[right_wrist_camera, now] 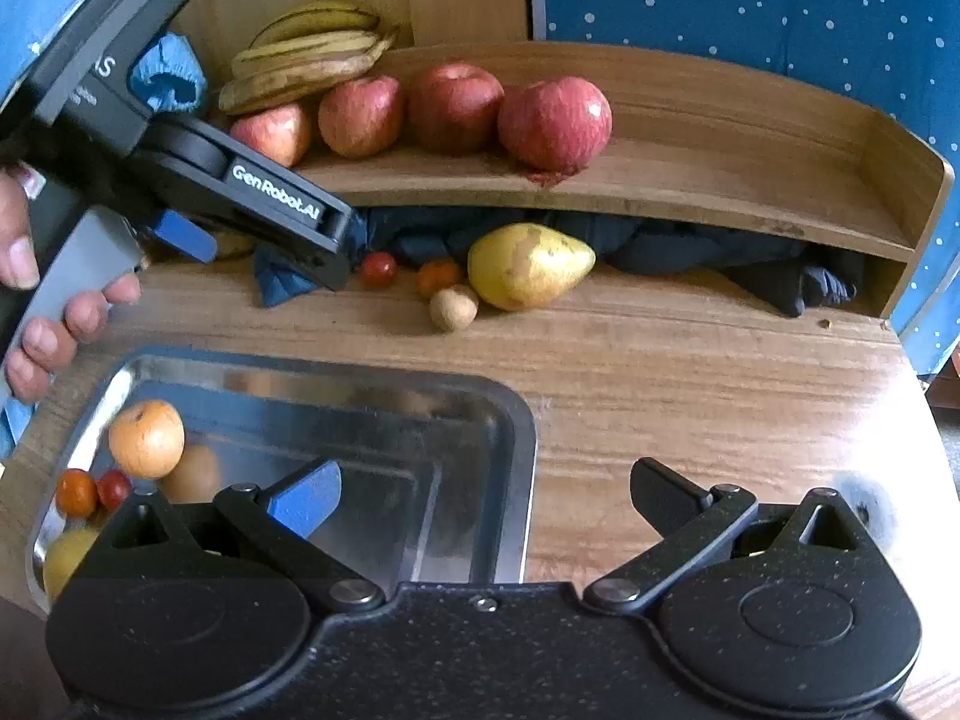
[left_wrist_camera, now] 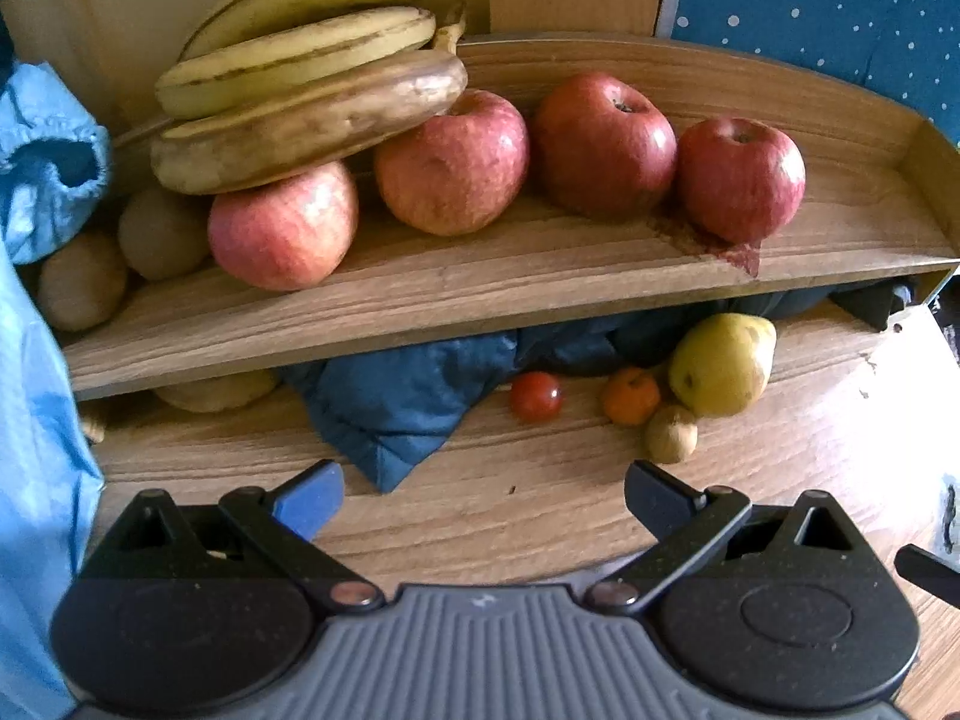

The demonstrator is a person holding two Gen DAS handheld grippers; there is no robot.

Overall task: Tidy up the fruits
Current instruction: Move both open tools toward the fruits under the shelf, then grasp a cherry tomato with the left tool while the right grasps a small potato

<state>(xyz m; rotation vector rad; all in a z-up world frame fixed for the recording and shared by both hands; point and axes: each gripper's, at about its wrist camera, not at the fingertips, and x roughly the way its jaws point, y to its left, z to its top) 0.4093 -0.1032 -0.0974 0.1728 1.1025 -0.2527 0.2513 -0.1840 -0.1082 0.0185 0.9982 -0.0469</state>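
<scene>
above the wooden table point(right_wrist_camera: 660, 360), both grippers' fingers released, grasping nothing.

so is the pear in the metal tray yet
No, the pear lies on the table under the shelf, outside the tray.

right gripper point(right_wrist_camera: 486, 501) hangs wide apart and empty over the steel tray point(right_wrist_camera: 480, 408), which holds an orange point(right_wrist_camera: 147, 438) and tomatoes point(right_wrist_camera: 93, 491). left gripper point(right_wrist_camera: 264, 240) nears a tomato point(right_wrist_camera: 378, 268) beside the pear point(right_wrist_camera: 528, 267). apples point(right_wrist_camera: 555, 120) line the shelf point(right_wrist_camera: 720, 180).
</scene>
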